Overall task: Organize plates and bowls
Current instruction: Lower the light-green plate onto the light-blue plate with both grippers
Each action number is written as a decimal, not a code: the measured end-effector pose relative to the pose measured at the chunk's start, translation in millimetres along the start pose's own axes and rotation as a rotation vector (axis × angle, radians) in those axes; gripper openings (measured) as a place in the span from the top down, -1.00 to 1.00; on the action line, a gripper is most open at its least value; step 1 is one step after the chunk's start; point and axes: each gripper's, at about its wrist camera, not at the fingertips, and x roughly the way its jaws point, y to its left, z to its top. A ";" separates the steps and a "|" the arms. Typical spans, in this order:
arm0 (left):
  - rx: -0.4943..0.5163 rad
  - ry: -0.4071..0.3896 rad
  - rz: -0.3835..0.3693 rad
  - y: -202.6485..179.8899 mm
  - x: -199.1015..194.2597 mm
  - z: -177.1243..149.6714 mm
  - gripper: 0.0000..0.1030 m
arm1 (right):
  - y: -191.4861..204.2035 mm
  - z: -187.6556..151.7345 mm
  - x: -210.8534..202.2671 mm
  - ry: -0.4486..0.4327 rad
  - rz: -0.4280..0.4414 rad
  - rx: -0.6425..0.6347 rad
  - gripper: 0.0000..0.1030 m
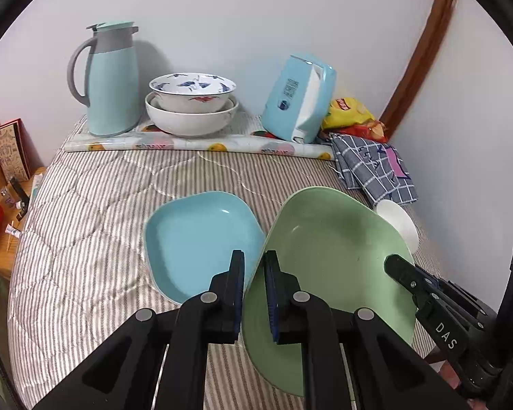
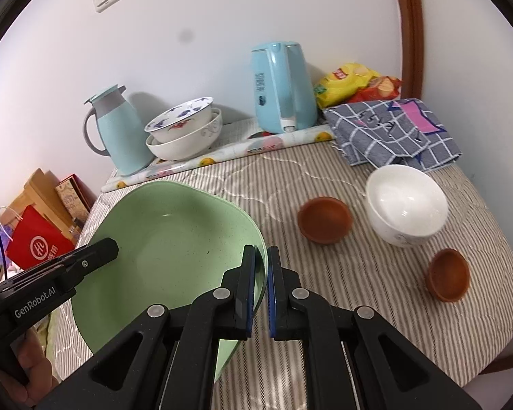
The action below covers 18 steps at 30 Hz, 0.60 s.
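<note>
A green plate is held between both grippers, tilted above the striped cloth. My left gripper is shut on its left rim. My right gripper is shut on its right rim; the plate also shows in the right wrist view. A blue plate lies flat on the cloth just left of the green plate. A white bowl and two small brown bowls stand to the right. Two stacked bowls stand at the back.
A light blue thermos jug, a blue kettle, snack bags and a checked cloth line the back by the wall. The table edge drops off at the left, with boxes beyond.
</note>
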 end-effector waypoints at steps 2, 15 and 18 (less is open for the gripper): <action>-0.009 0.003 0.006 5.0 1.8 2.3 0.77 | 5.1 2.5 4.9 0.006 0.003 -0.008 0.88; -0.054 0.039 0.035 36.3 18.1 6.3 0.77 | 26.6 5.5 36.7 0.057 0.027 -0.032 0.88; -0.064 0.048 0.038 42.8 22.6 7.0 0.77 | 31.2 5.2 43.6 0.068 0.027 -0.037 0.88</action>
